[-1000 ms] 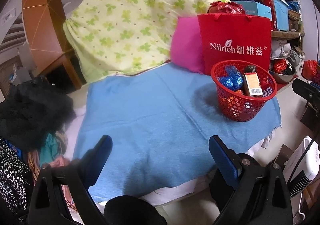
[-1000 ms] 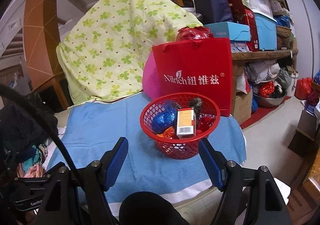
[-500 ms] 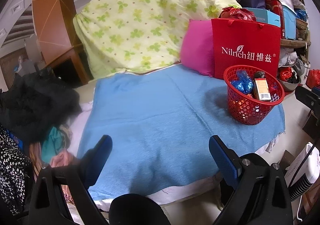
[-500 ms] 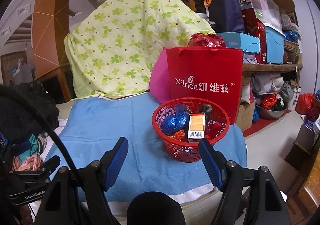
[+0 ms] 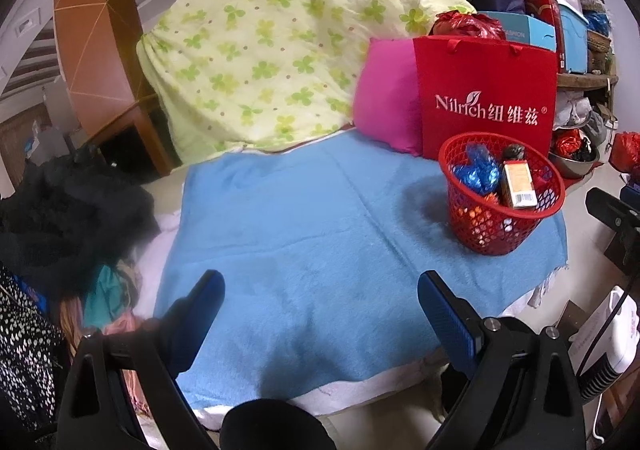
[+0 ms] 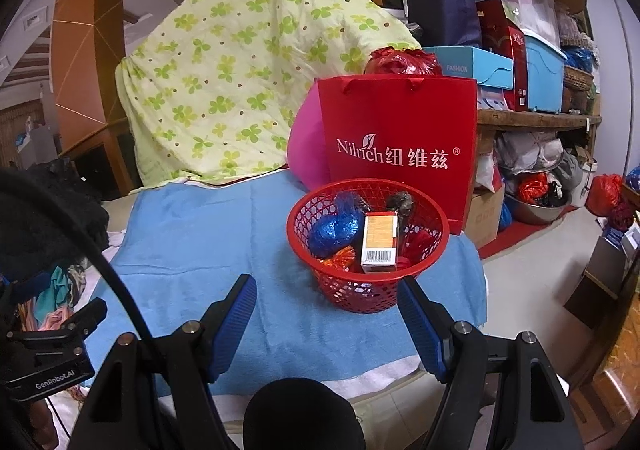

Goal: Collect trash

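Fingers of left gripper (image 5: 318, 310) and right gripper (image 6: 326, 316) spread, nothing held. Little changed since earlier; red basket (image 6: 366, 246) filled, blue towel (image 5: 304, 234) cleared — collection judged finished.

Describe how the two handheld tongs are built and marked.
Both the left tongs and the right tongs have matte black, triangular cut-out arms with silver screws, ending in flat ribbed blue pads. A round black knob sits low between the arms. In the right wrist view the left unit's black body reads "GenRobot.AI" in white, and a black cable arcs past it.
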